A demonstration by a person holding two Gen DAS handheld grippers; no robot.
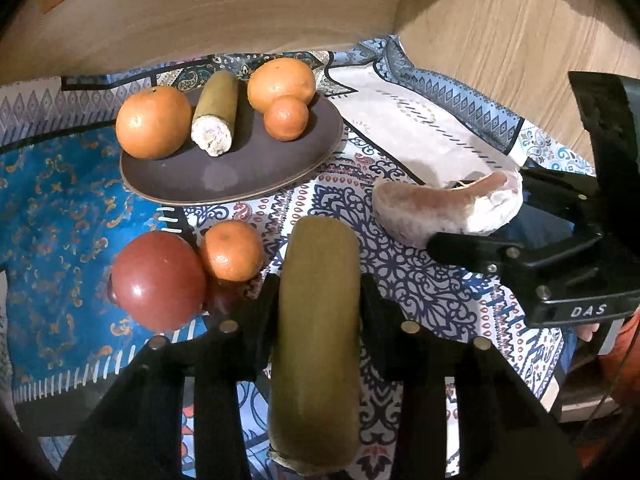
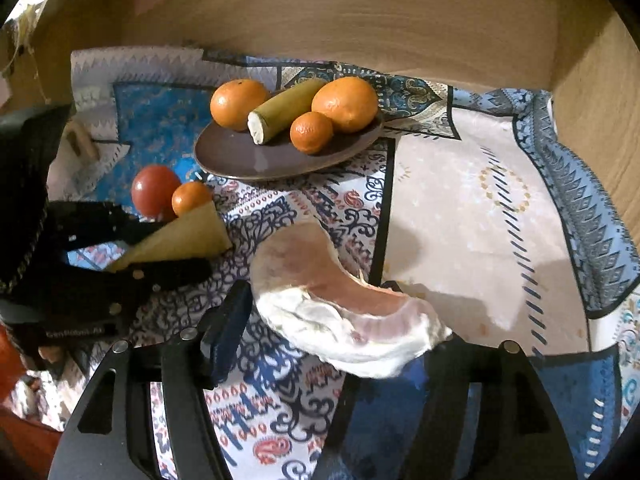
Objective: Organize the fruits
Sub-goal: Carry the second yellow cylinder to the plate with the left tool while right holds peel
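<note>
Right now the left gripper (image 1: pixel 318 292) has its two black fingers closed against the sides of a long, smooth, olive-green cylindrical piece of fruit (image 1: pixel 316 320), which runs lengthwise between them above the cloth. The right gripper (image 2: pixel 336 320) carries a curved pomelo segment (image 2: pixel 340 304), pale pink flesh with a ragged white pith edge; one blue-padded finger sits just left of it and the other is hidden beneath it, so I cannot tell how firmly it is pinched. Seen from the left wrist, that segment (image 1: pixel 448 208) lies to the right, at the tip of the right gripper's finger (image 1: pixel 472 248). Farther away sits a shallow, matte dark-brown oval plate (image 1: pixel 240 176) holding a large glossy orange (image 1: pixel 153 122) on its left, a short green cylinder with a rough white cut end (image 1: pixel 214 114), another large orange (image 1: pixel 281 84) at the far right, and a small mandarin (image 1: pixel 286 118) touching that orange. Off the plate, near left, a shiny red tomato (image 1: pixel 158 280) rests against a second small mandarin (image 1: pixel 231 250). Everything stands on a patterned patchwork cloth (image 1: pixel 420 272) of blue, white and paisley prints, backed by brown cardboard-like walls (image 1: pixel 224 12).
</note>
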